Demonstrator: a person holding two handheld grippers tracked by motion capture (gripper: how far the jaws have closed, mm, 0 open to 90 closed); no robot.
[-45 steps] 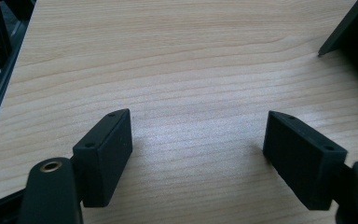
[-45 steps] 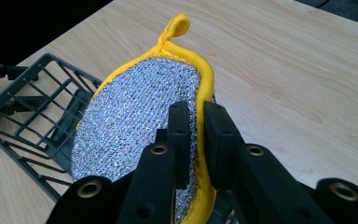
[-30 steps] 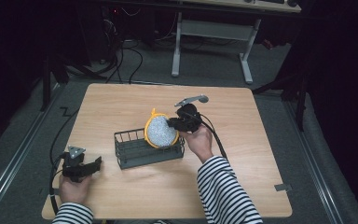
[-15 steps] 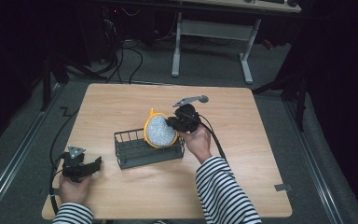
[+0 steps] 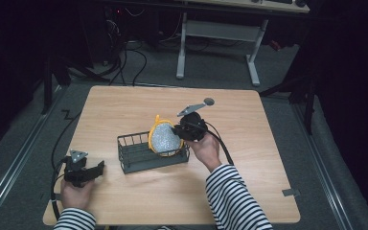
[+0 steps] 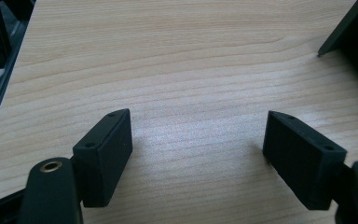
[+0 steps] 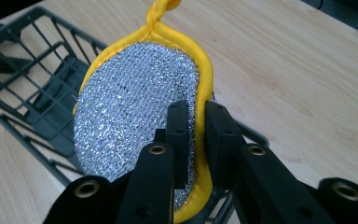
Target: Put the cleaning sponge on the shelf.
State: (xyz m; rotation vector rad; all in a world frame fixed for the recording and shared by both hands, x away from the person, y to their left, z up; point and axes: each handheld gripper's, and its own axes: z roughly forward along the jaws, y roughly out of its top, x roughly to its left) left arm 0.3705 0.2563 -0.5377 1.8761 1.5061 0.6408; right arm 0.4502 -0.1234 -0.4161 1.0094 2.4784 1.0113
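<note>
**Scouring pad pinched upright at the right end of the wire basket**

Right gripper: jaws pressed together on the lower edge of a silver mesh scouring pad. The pad's yellow trim sits between the two black jaws. The pad stands on edge, roughly upright, with its yellow hanging loop at the top. In the high view the same gripper is at the right end of a dark wire basket, and the pad stands inside that end, rising above the basket rim. Whether its lower edge touches the basket floor cannot be told. The right hand, in a black-and-white striped sleeve, holds the gripper from the near side. A cable trails from it across the table.

Left gripper: jaws spread wide, with bare wood between them and nothing held. In the high view it sits low over the near left corner of the table, well apart from the basket, with the left hand behind it and the grey three-cornered plate on top.

Basket: it lies near the middle of the light wooden table, long side across. Its left portion holds nothing visible from above.
</note>
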